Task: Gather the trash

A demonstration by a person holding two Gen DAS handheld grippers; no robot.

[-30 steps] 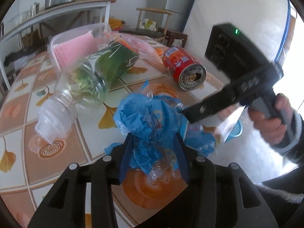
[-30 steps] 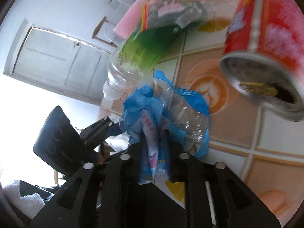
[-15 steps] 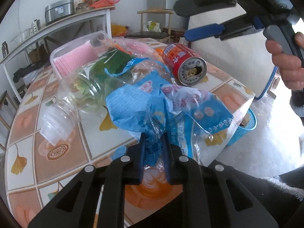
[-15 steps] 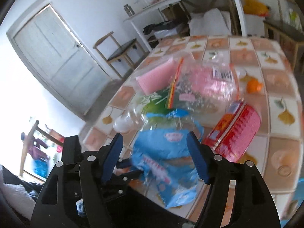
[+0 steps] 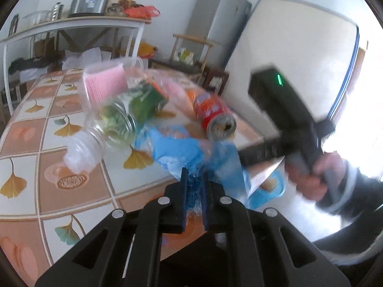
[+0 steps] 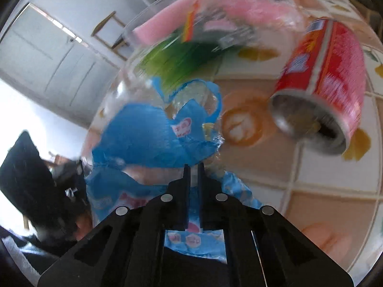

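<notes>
A crumpled blue plastic wrapper (image 5: 189,153) is held over the tiled table's (image 5: 59,124) near edge. My left gripper (image 5: 194,179) is shut on its lower part. My right gripper (image 6: 194,169) is shut on the same wrapper (image 6: 153,141) from the other side; its body shows in the left wrist view (image 5: 282,110). A red drink can (image 5: 216,117) lies on its side just beyond, also in the right wrist view (image 6: 323,88). A clear bottle with a green label (image 5: 119,117) lies left of the can.
A clear tub with a pink sponge (image 5: 105,83) and a crinkled clear bag (image 6: 239,16) sit behind the bottle. A blue basket (image 5: 268,189) stands on the floor past the table edge. A shelf (image 5: 71,24) and chairs (image 5: 191,47) stand behind.
My right gripper was raised and open half a second ago; it has come back down and shut on the wrapper. My left gripper has stayed shut on the wrapper.
</notes>
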